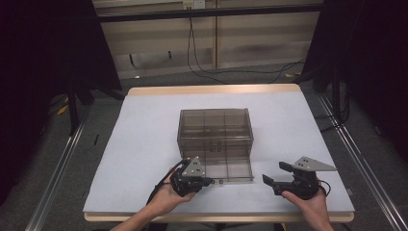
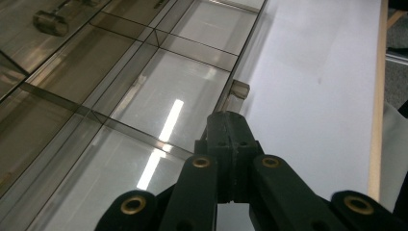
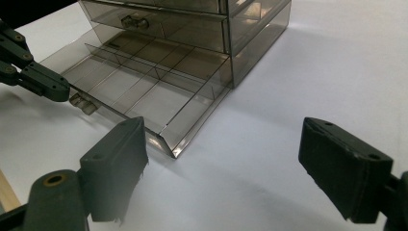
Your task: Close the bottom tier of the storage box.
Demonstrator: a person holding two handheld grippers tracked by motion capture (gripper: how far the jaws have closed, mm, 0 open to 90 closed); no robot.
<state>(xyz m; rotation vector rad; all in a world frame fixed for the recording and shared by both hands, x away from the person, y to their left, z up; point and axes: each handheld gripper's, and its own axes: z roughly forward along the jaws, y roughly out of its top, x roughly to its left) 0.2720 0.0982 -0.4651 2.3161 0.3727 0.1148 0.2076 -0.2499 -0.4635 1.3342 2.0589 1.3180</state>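
Dim, dark-edged room; overhead light glares in a streak on the drawer [image 2: 159, 139], near jaws blurred.

Probably a lab, black curtains [image 1: 43, 48], white-covered table [image 1: 144, 125], loose floor cables [image 1: 207, 72]

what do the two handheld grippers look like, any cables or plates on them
Both are black. The left gripper and right gripper each carry a grey three-cornered plate on top. Brass-coloured rivets dot the left gripper's linkage. The right gripper's fingers are blocky black pads. A black cable trails from each. The forearms show no sleeves.
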